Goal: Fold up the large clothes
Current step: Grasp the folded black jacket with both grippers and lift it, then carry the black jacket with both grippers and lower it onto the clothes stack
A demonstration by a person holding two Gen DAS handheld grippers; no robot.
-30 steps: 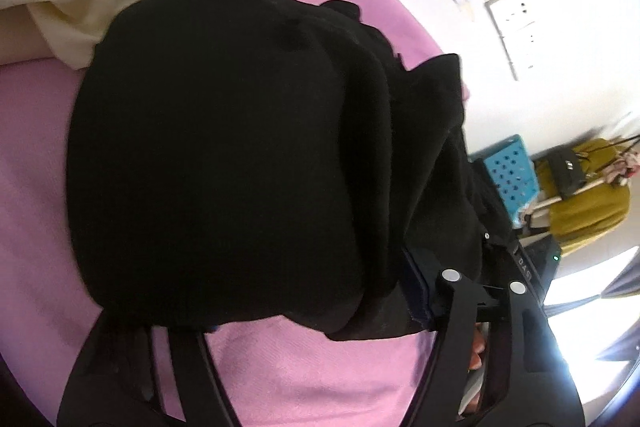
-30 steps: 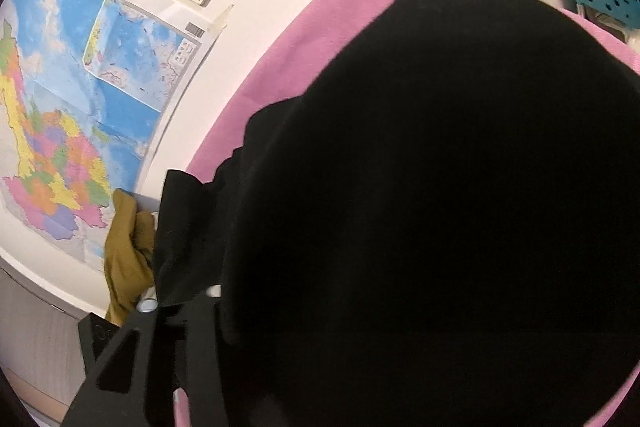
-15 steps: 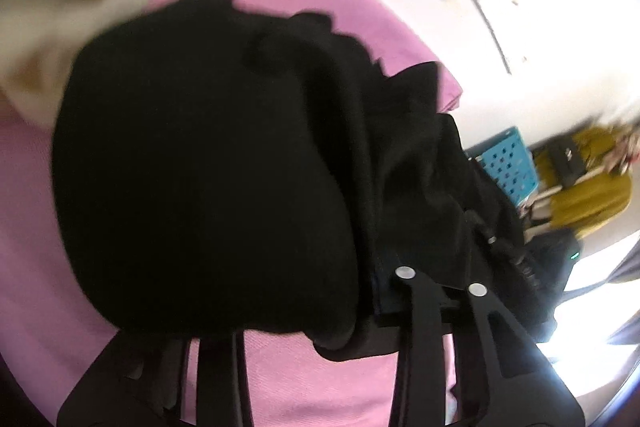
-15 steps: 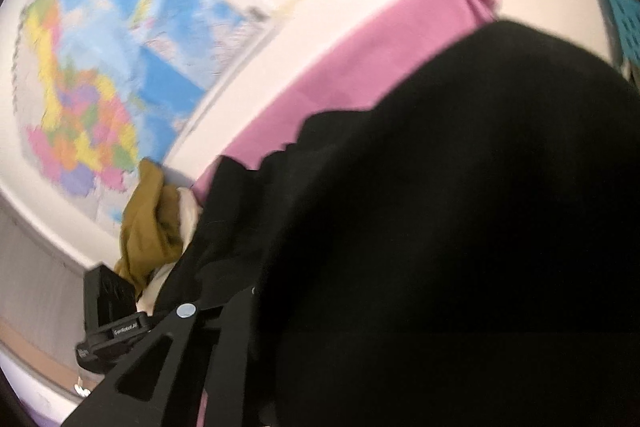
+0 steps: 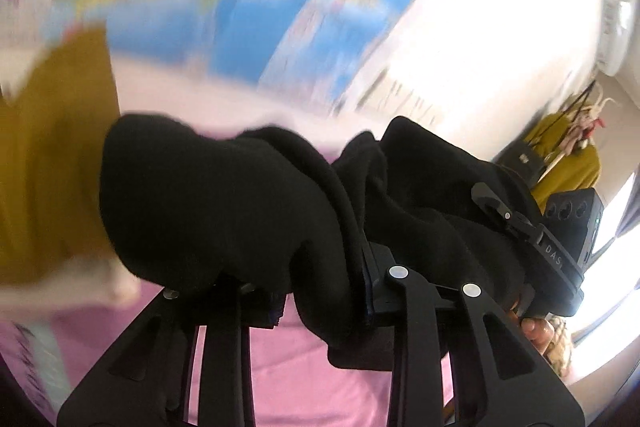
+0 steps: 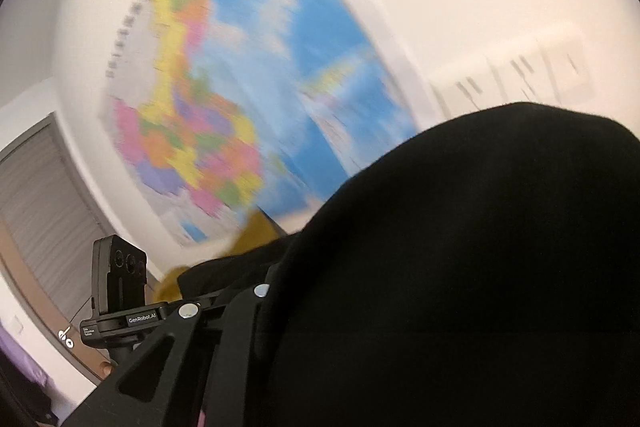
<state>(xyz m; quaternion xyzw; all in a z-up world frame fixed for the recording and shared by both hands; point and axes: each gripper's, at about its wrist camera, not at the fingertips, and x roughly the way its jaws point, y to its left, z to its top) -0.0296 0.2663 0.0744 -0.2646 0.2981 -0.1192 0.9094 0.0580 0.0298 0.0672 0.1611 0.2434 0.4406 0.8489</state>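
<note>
A black garment [image 5: 224, 203] is bunched between the fingers of my left gripper [image 5: 320, 299], which is shut on it, above the pink cloth surface [image 5: 320, 379]. The right gripper's body [image 5: 560, 251] shows at the right of the left wrist view, holding the same fabric. In the right wrist view the black garment [image 6: 460, 267] fills the lower right and hides the right gripper's fingertips; only its left finger [image 6: 192, 339] shows. The left gripper's camera block [image 6: 120, 275] is at the lower left there.
A mustard-yellow garment [image 5: 52, 155] on a cream one lies at the left. A coloured wall map [image 6: 224, 99] and wall sockets [image 6: 520, 75] are ahead, blurred. More yellow clothes hang on a rack [image 5: 572, 163] at the far right.
Both grippers have swung upward with the black garment, lifting it off the pink surface; the views now face the wall map and are motion-blurred.
</note>
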